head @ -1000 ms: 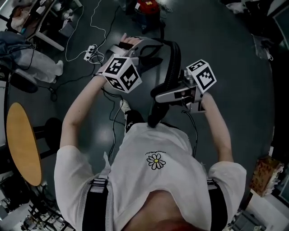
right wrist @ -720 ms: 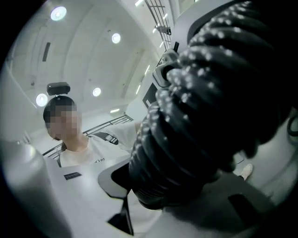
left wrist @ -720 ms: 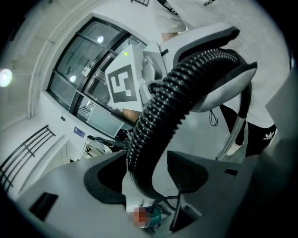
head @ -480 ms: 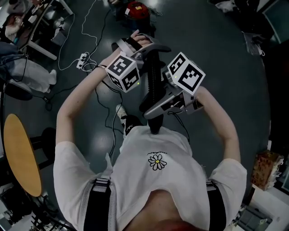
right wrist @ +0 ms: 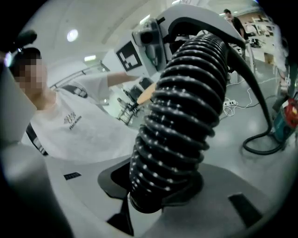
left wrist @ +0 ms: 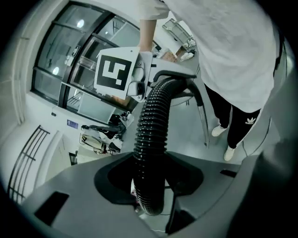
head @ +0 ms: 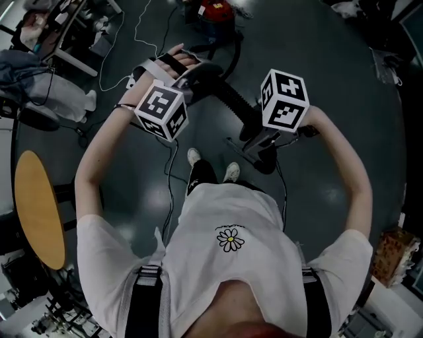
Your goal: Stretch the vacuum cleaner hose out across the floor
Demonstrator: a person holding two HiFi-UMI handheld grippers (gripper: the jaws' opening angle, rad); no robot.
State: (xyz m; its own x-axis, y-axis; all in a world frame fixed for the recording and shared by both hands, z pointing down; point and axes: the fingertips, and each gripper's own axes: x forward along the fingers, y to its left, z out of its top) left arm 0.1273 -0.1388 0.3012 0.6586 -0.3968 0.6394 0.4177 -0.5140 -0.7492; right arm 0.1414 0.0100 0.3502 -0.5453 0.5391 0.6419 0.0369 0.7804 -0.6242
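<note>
One black ribbed hose [head: 228,99] is held above the dark floor [head: 330,59], pulled into a short straight span between two grippers. The left gripper [head: 197,74] has just been closing its jaws, and in the left gripper view they clasp the hose, which runs through the notch between them. The right gripper [head: 253,140] has its jaws clamped tight on the same hose, with a short end sticking out past them. Each gripper carries one marker cube [head: 160,109], two in all. Beyond the left gripper the hose curves down to one red vacuum cleaner [head: 215,12] standing on the floor. Two white shoes [head: 193,156] show below the span, side by side.
</note>
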